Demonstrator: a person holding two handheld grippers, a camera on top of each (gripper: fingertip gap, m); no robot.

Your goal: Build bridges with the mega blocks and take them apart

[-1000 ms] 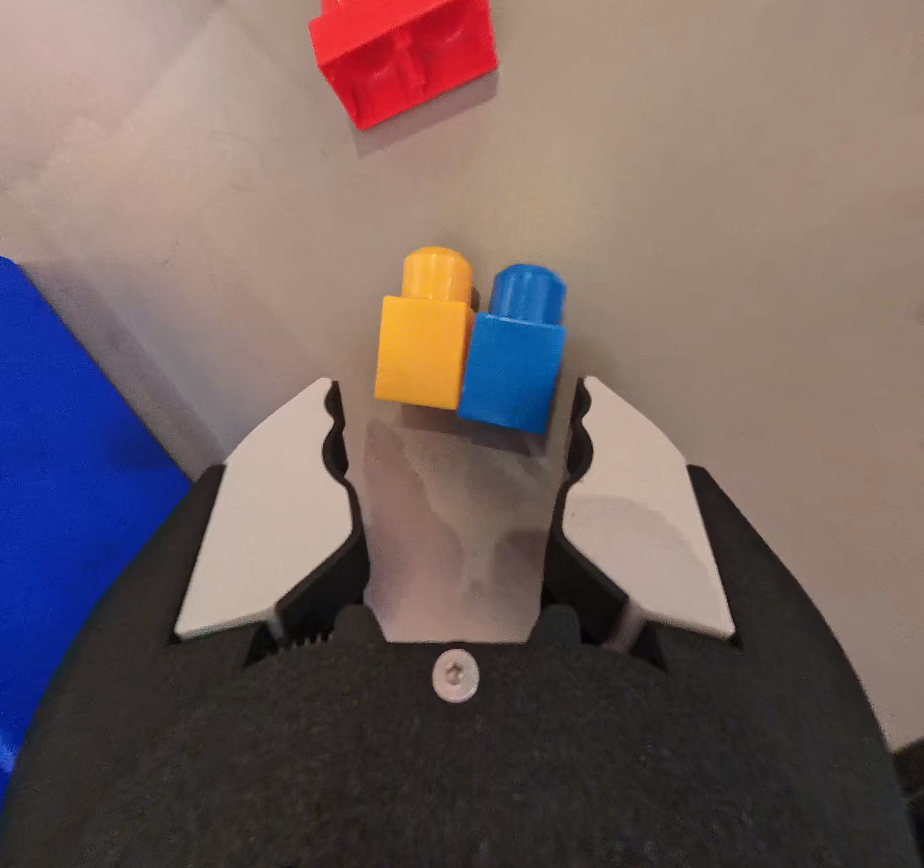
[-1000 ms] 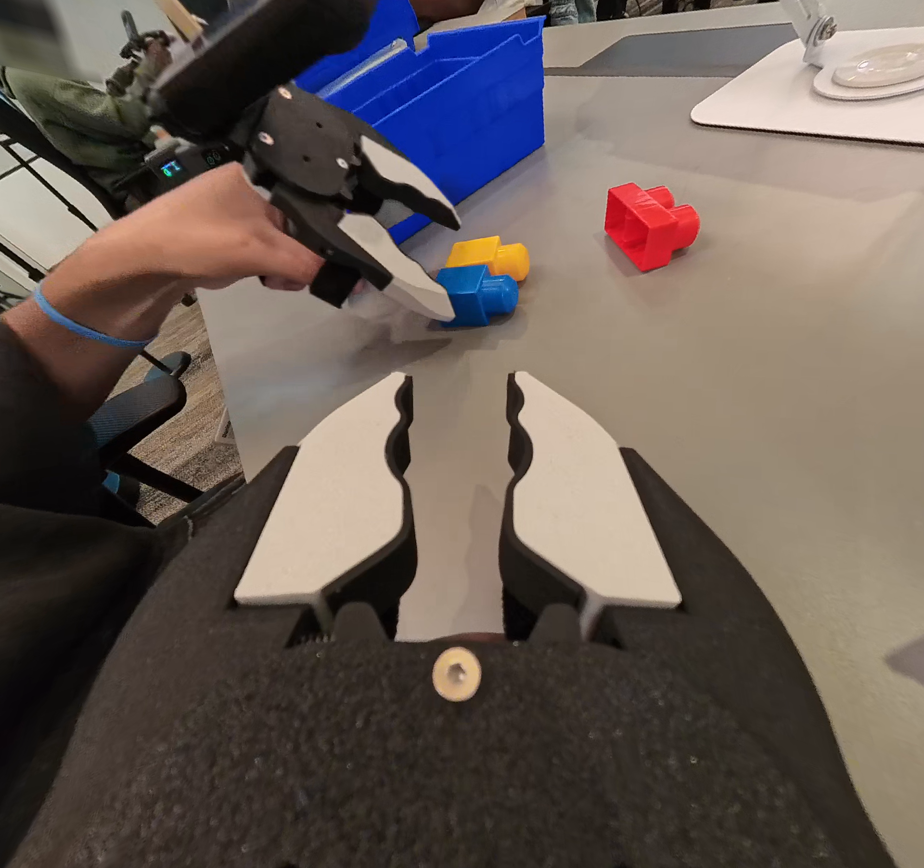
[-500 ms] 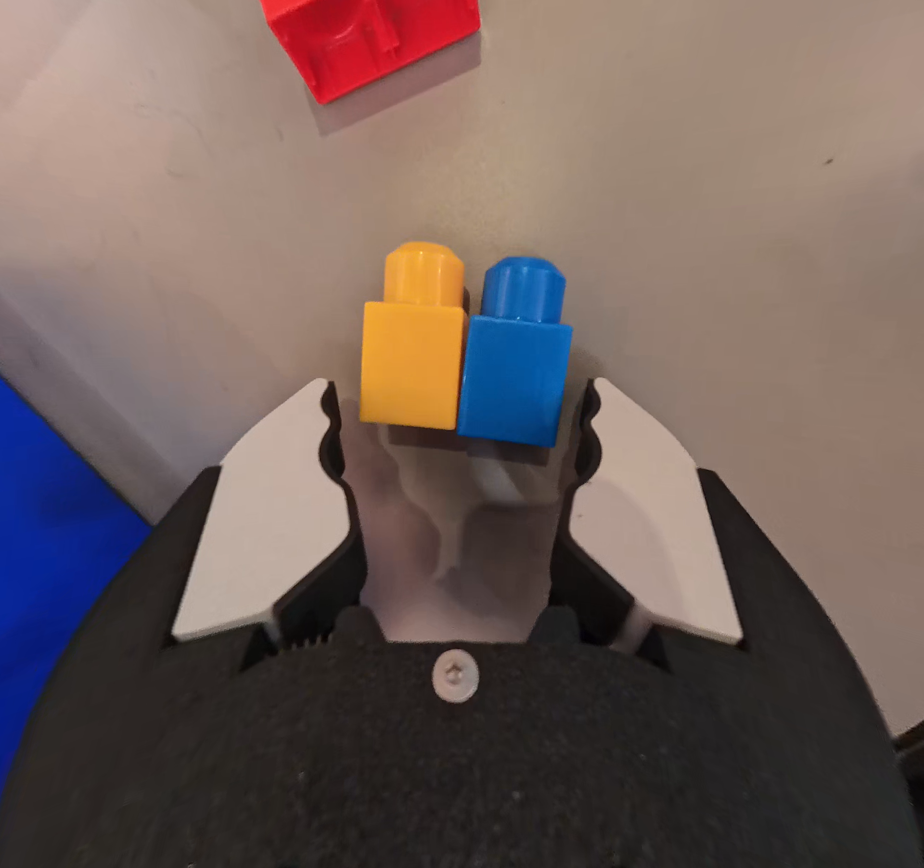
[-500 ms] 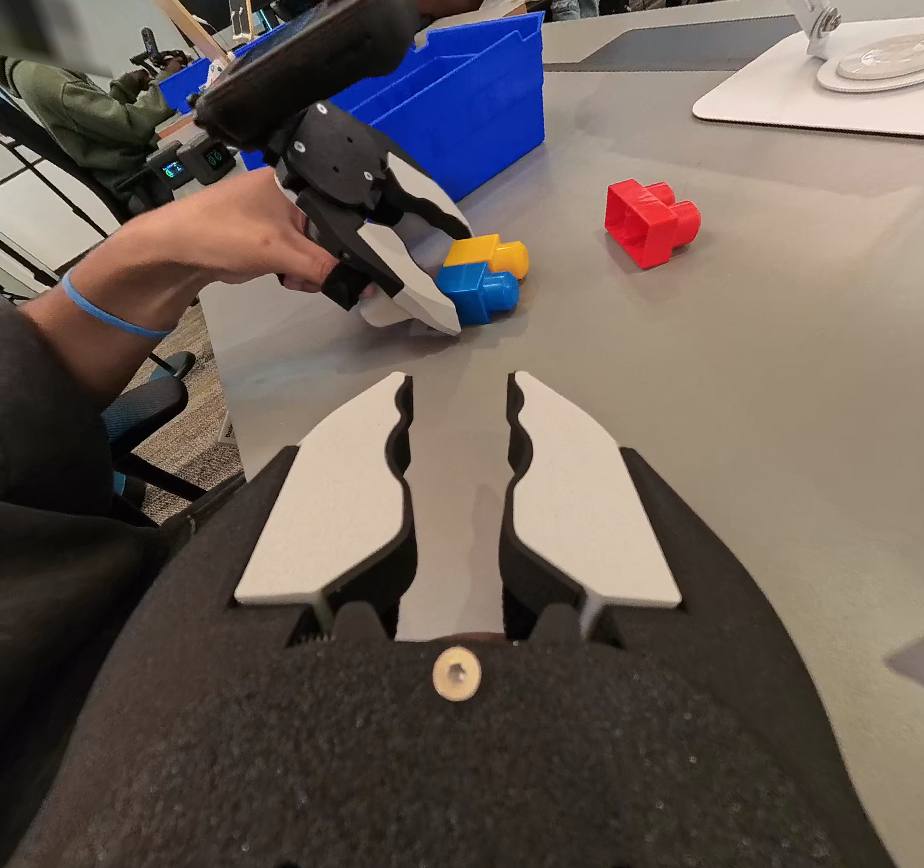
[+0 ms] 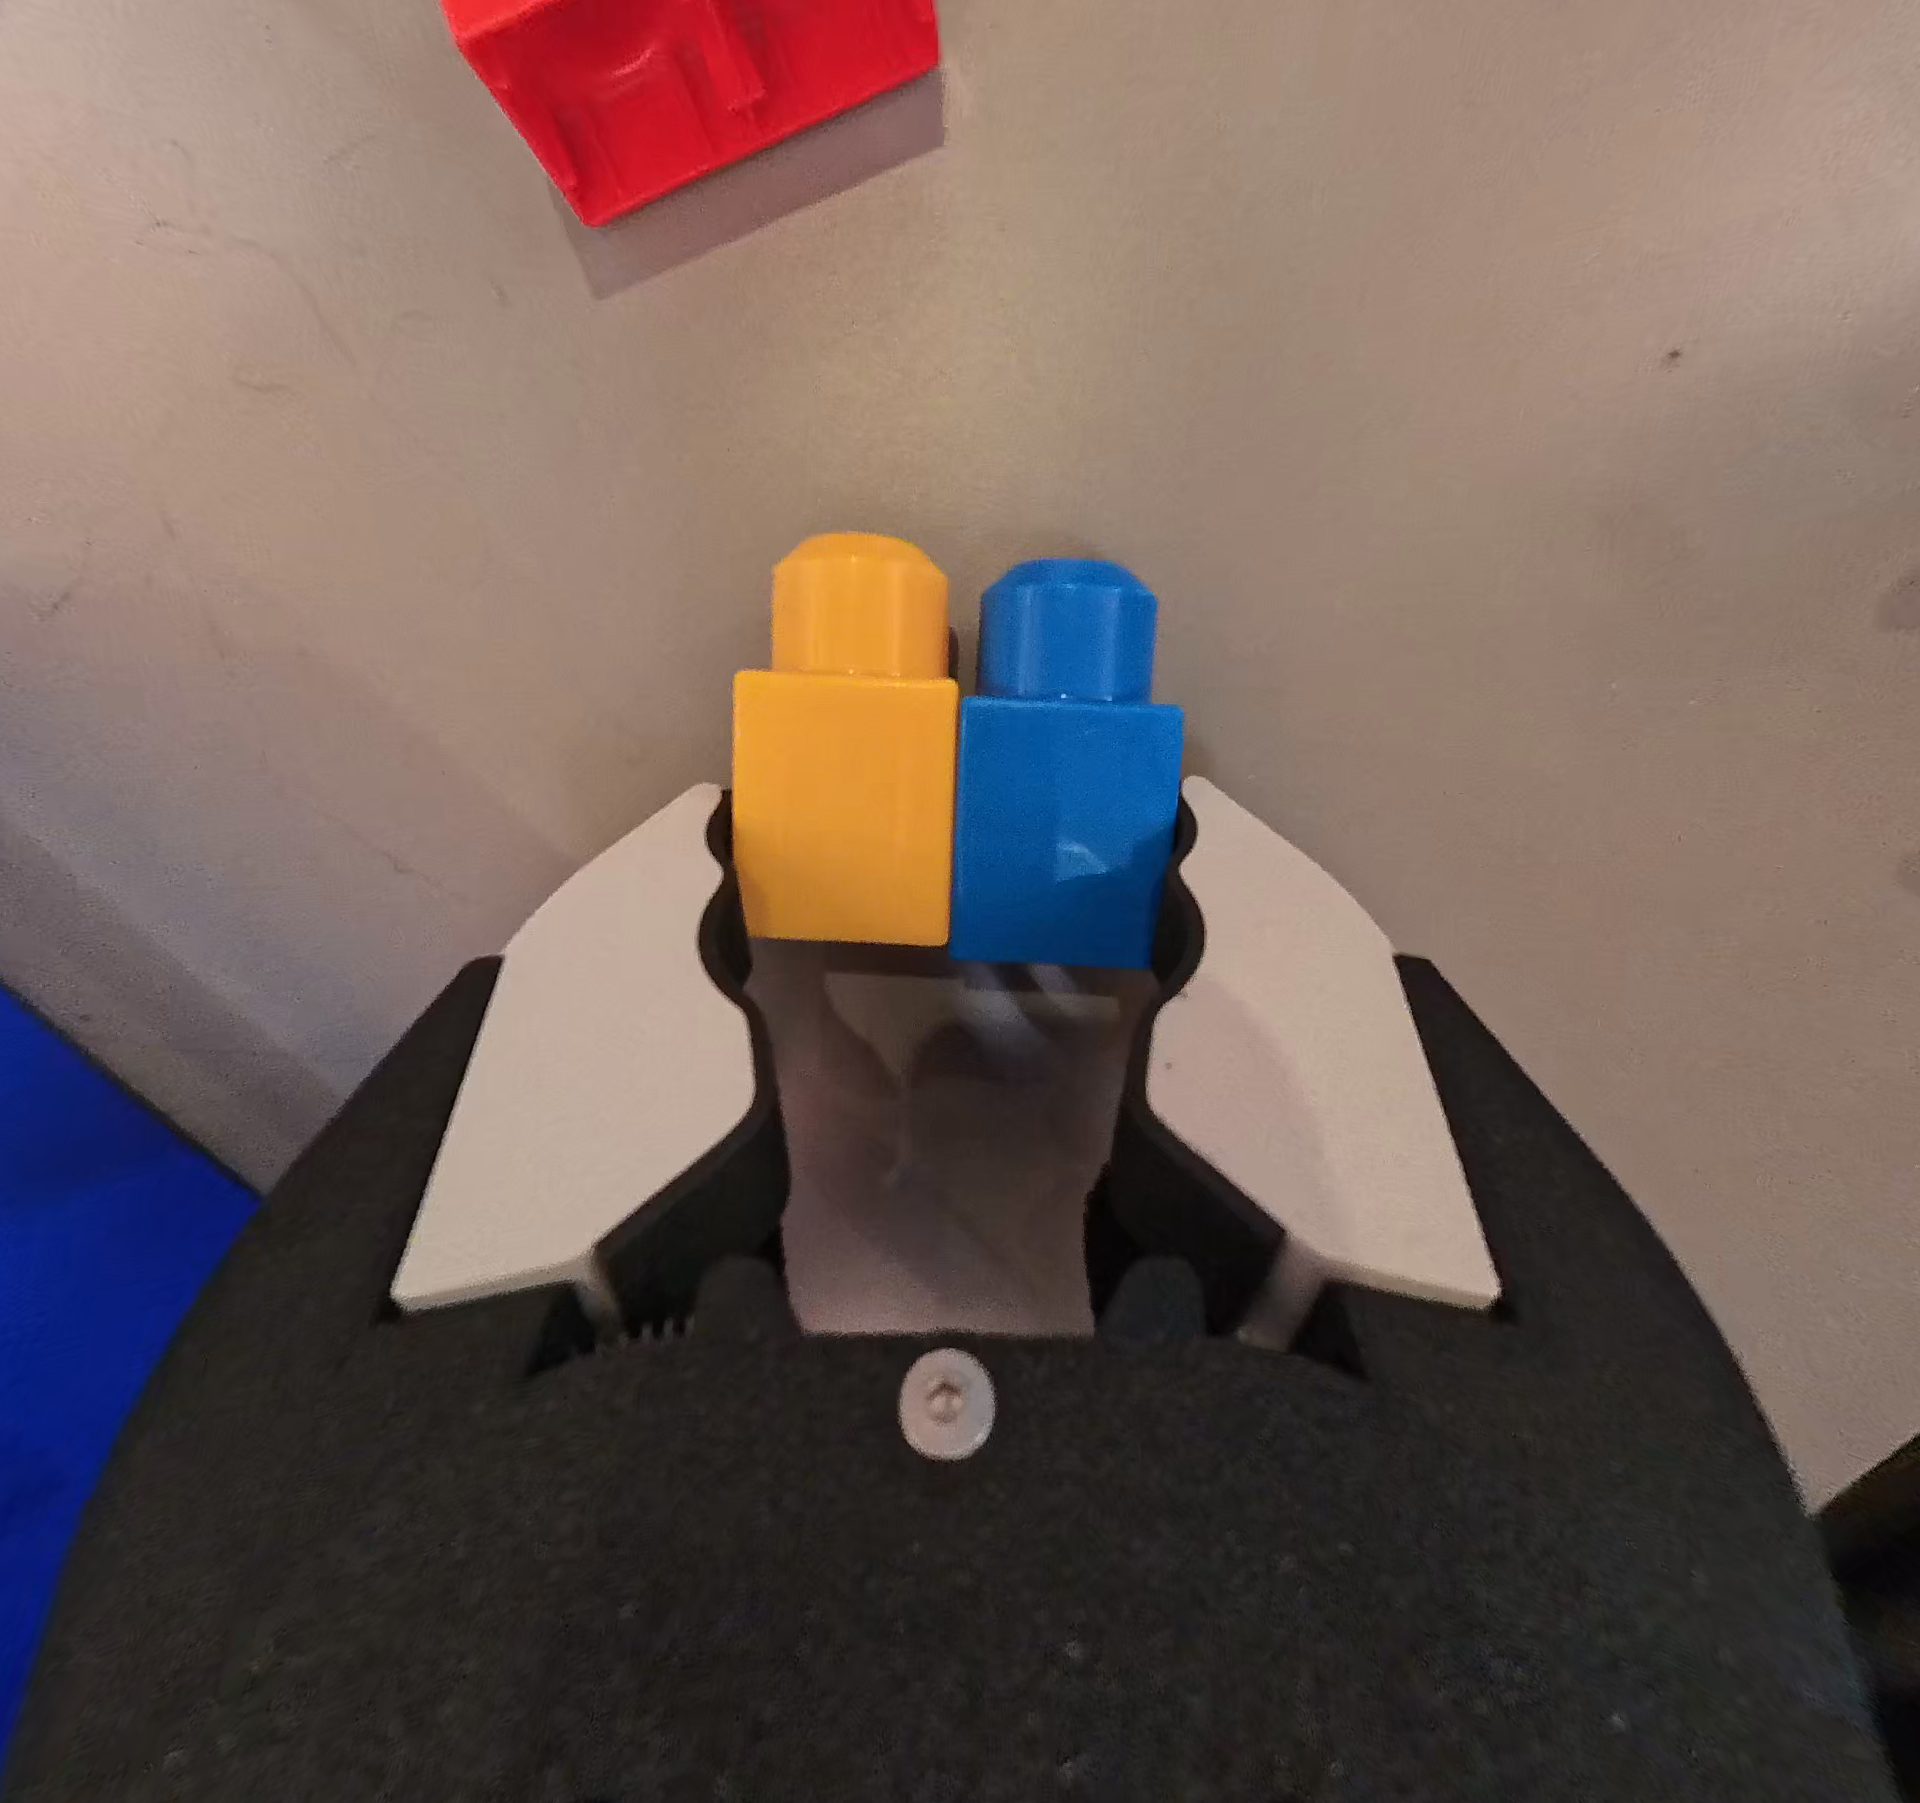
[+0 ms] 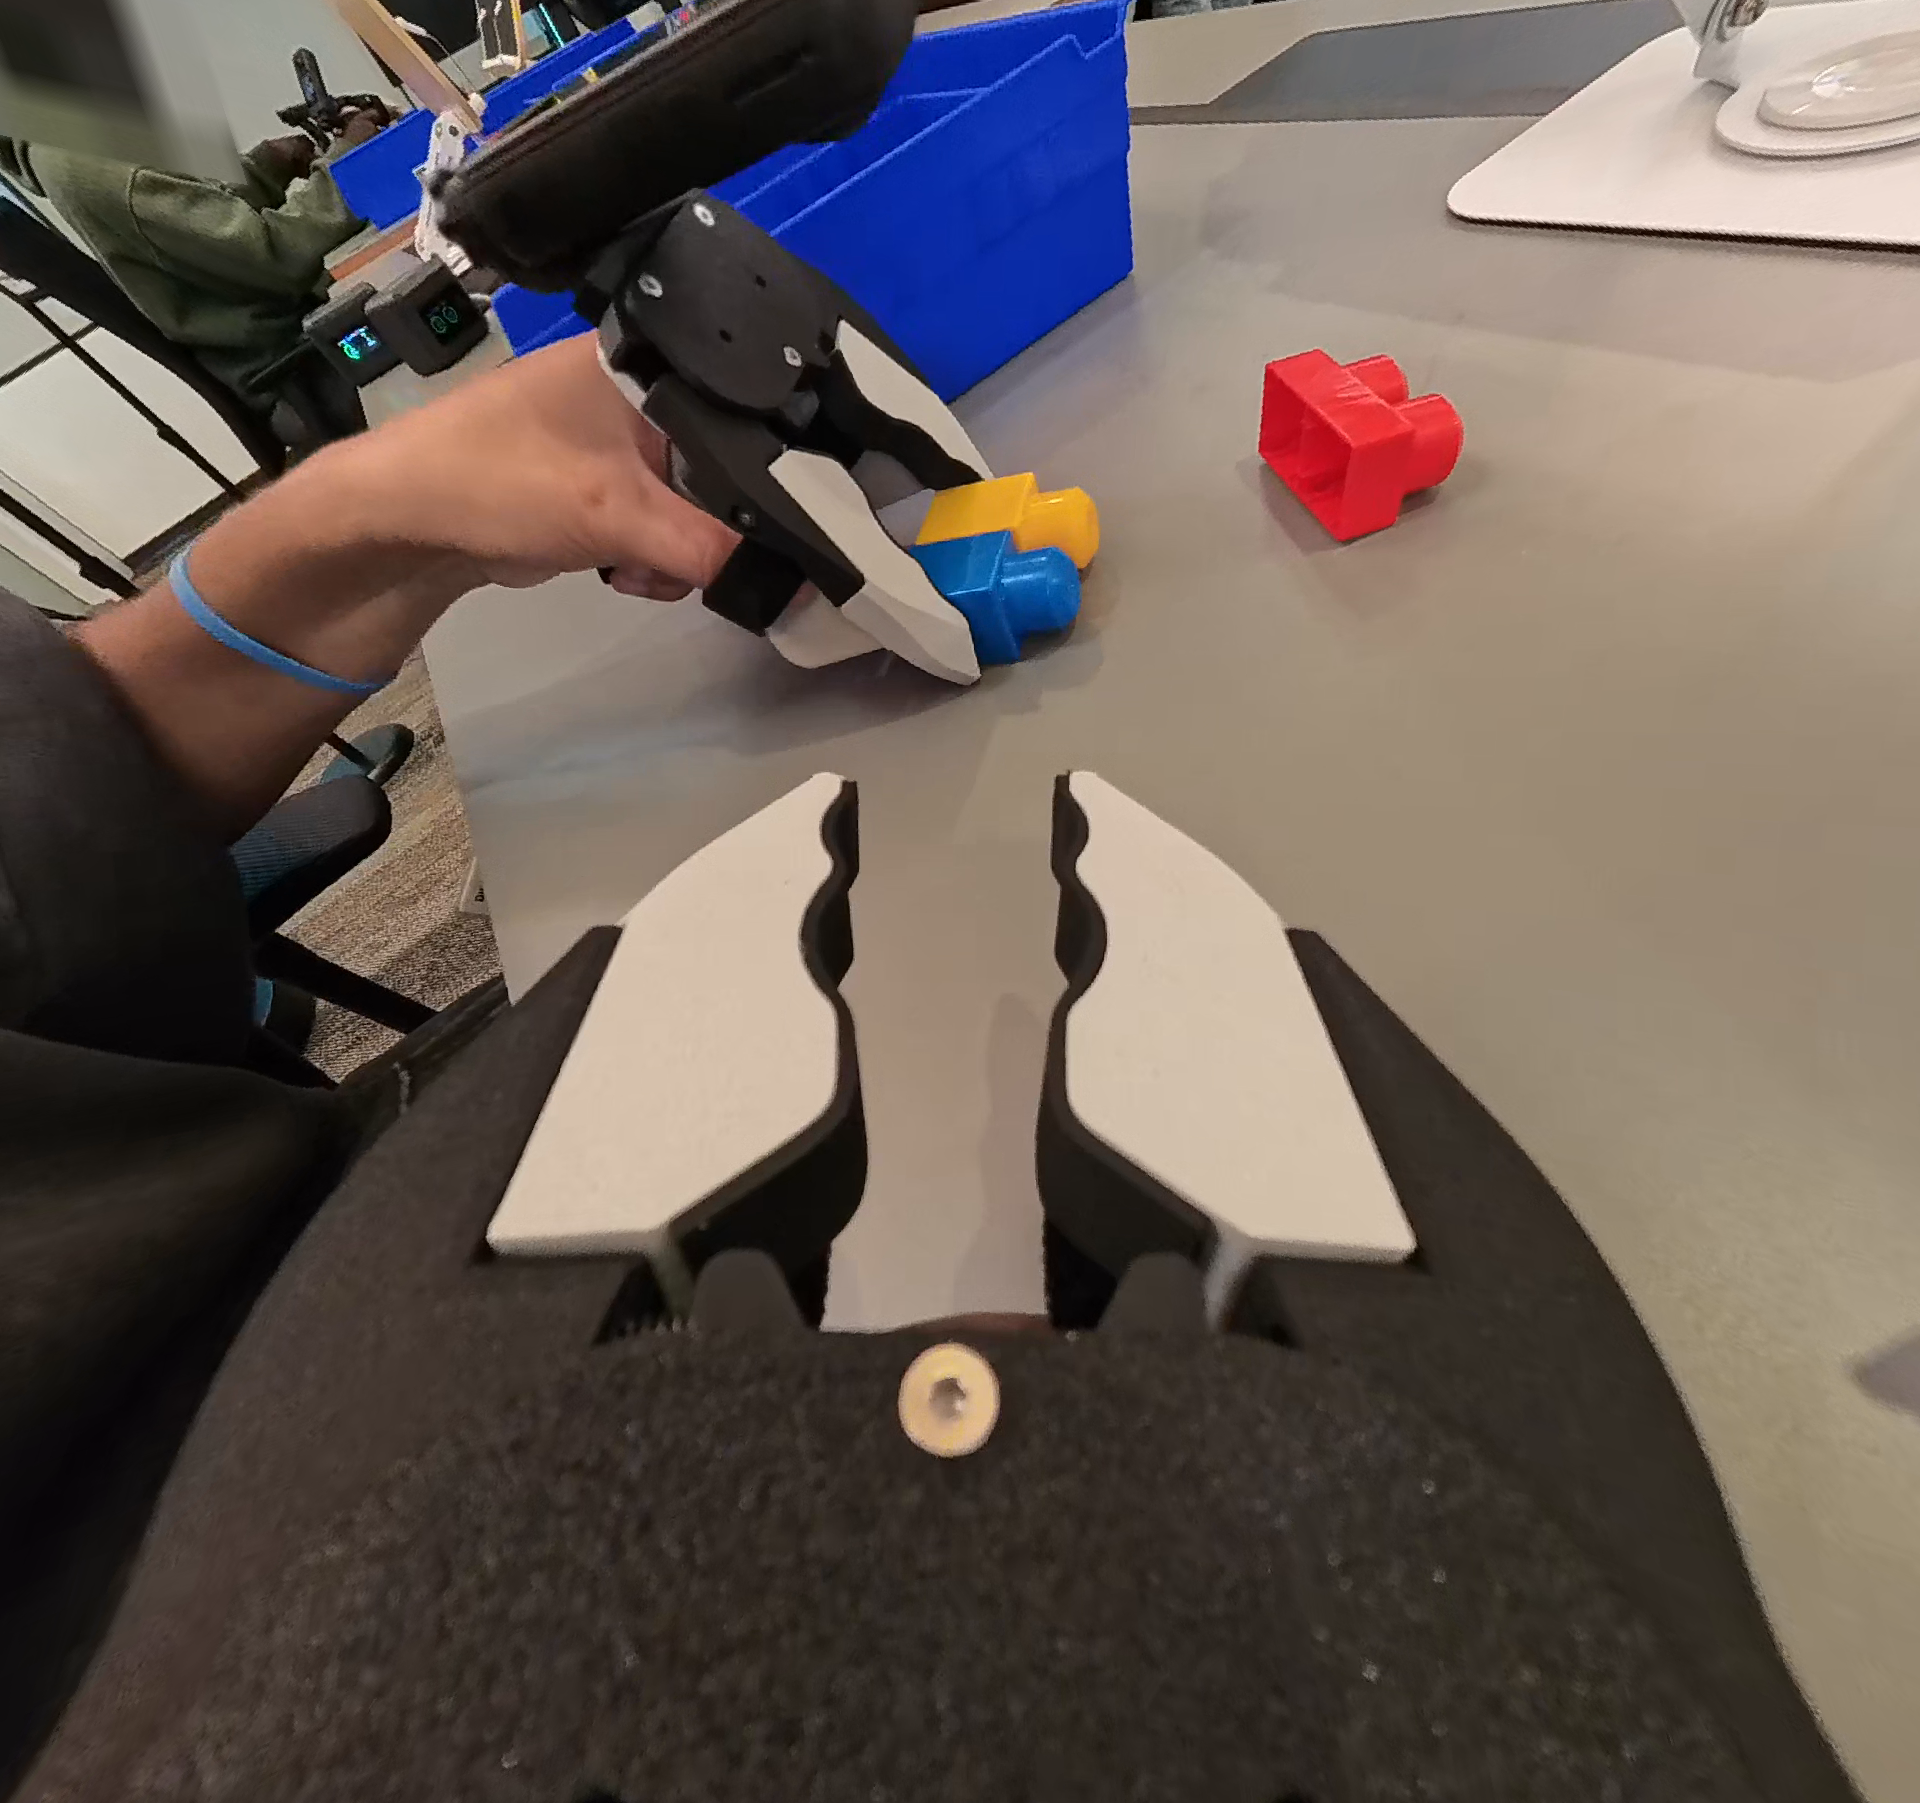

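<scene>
Left wrist view: left claw (image 5: pixel 956 849) spread wide around two single-stud blocks lying on their sides on the grey counter (image 5: pixel 1455 403), studs pointing away. Yellow block (image 5: pixel 842 808) and blue block (image 5: pixel 1060 834) sit side by side, flanks touching. Each fingertip is at or just beside an outer face; cannot tell if pressure is on yet. Red block (image 5: pixel 696 39), two studs wide, lies apart beyond them, hollow underside facing the camera.

Risk here: the two are only pressed together, not studded. A squeeze across both could make them buckle at the seam or pop forward. The blue block sits slightly back from the yellow, so the fingers meet uneven faces and the pair may twist.

Right wrist view: right claw (image 6: pixel 956 797) narrowly parted, nothing between its fingers, held over bare counter well short of the blocks. The left claw shows from the side, tips down at the counter by the blue block. Blue bin (image 6: pixel 987 195) stands just behind; a white base plate (image 6: pixel 1621 184) far right.

Risk here: fingertips this low may scrape the counter and shove the pair along. The right claw is too far off to steady anything
</scene>
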